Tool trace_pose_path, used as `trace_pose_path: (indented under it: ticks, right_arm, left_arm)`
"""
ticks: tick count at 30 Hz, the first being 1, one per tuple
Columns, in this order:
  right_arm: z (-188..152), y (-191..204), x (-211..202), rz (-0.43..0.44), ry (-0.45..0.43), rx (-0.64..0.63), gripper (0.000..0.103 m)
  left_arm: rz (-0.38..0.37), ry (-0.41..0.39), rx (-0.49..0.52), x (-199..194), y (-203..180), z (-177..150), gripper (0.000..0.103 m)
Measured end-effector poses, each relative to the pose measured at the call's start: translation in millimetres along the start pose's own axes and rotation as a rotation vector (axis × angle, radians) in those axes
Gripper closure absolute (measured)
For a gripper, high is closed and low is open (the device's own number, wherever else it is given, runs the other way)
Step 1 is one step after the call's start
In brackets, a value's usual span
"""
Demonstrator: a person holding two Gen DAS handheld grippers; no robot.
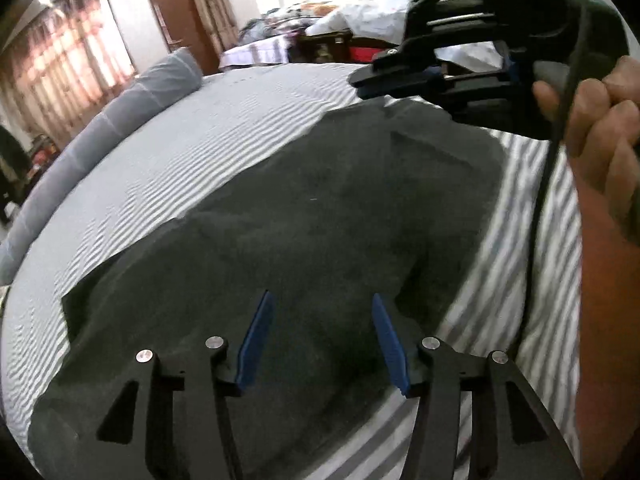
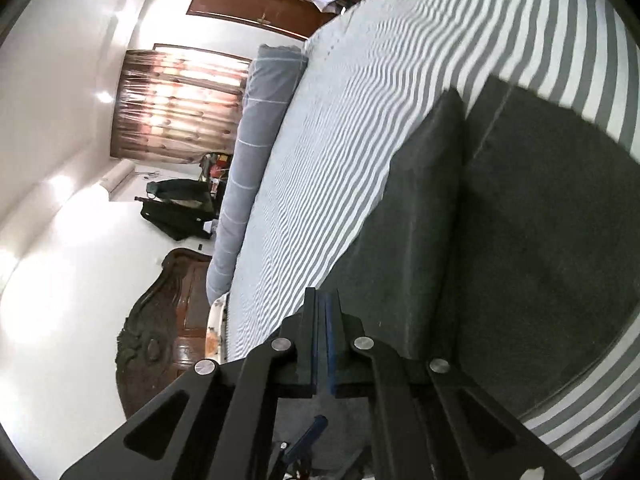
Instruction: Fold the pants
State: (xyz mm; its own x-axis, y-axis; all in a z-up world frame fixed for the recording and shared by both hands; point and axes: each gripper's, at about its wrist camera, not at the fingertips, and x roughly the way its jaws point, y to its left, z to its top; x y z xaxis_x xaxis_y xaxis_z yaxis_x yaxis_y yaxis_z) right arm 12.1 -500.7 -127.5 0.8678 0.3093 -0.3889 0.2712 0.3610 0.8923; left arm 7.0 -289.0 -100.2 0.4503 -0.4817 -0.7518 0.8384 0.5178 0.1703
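Dark grey pants (image 1: pixel 320 220) lie folded flat on the grey-and-white striped bed sheet (image 1: pixel 200 152). My left gripper (image 1: pixel 323 295) hovers over their near part, open, its blue pads (image 1: pixel 256 344) wide apart with nothing between them. My right gripper (image 1: pixel 360 80) is at the far right corner of the pants, held by a person's hand (image 1: pixel 600 132), with its jaws shut. In the right wrist view the right gripper (image 2: pixel 322 294) has its pads pressed together and no cloth shows between them. The pants (image 2: pixel 520 220) lie to its right, with a folded layer along their left edge.
A long grey bolster pillow (image 1: pixel 132 108) runs along the far side of the bed (image 2: pixel 360 80). A carved wooden headboard (image 2: pixel 160 320) stands at one end. Piled bedding and clutter (image 1: pixel 304 16) sit beyond the bed, near a brown door (image 1: pixel 180 20).
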Motion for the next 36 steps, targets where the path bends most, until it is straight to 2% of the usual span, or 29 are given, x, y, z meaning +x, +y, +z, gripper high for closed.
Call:
trace_pose_path:
  ticks: [1, 2, 3, 5, 8, 15, 16, 17, 18, 24, 28, 30, 31, 32, 36]
  right_arm:
    - [-1, -3, -3, -0.031, -0.002, -0.001, 0.094]
    - [-2, -8, -5, -0.058, 0.004, -0.004, 0.089]
    - [-5, -16, -7, -0.092, 0.013, 0.002, 0.076]
    - [-11, -35, -11, -0.14, 0.027, 0.036, 0.065]
    - [-23, -56, -13, -0.116, 0.065, 0.101, 0.065]
    - [-46, -63, 10, -0.069, 0.15, 0.086, 0.065]
    - [-47, -61, 14, -0.059, 0.16, 0.082, 0.067]
    - [-47, -59, 17, -0.042, 0.165, 0.083, 0.084]
    - [-45, -54, 18, -0.021, 0.166, 0.079, 0.093]
    - [-33, -23, 11, 0.025, 0.149, 0.011, 0.095]
    - [-32, -8, 15, 0.041, 0.152, -0.013, 0.095]
    - [-32, -6, 14, 0.05, 0.146, -0.016, 0.092]
    - [-32, -6, 15, 0.052, 0.142, -0.013, 0.092]
    - [-32, -7, 16, 0.054, 0.139, -0.008, 0.091]
    - [-25, -30, 13, 0.097, 0.083, 0.074, 0.08]
  left_arm:
    - [-0.019, -0.014, -0.007, -4, 2, -2, 0.05]
    - [-0.036, -0.014, -0.004, -5, 2, -6, 0.05]
    - [-0.04, -0.008, 0.003, -6, 2, -8, 0.05]
    - [-0.027, 0.005, 0.028, -5, -1, -15, 0.05]
    - [-0.014, 0.006, 0.044, -7, -3, -23, 0.05]
    - [-0.013, 0.004, 0.065, -9, -6, -29, 0.049]
    - [-0.009, 0.006, 0.064, -9, -6, -30, 0.048]
    - [-0.006, 0.008, 0.061, -9, -5, -30, 0.046]
    - [-0.002, 0.008, 0.06, -10, -6, -31, 0.046]
    - [0.05, -0.016, 0.07, -8, -7, -29, 0.041]
    - [0.122, -0.021, 0.098, 1, -8, -14, 0.041]
    - [0.118, -0.014, 0.084, 6, -2, -6, 0.061]
    - [0.096, 0.003, 0.069, 9, 3, -2, 0.091]
    - [0.079, 0.028, 0.046, 13, 9, 2, 0.099]
    - [0.06, 0.028, -0.014, 12, 27, 5, 0.1]
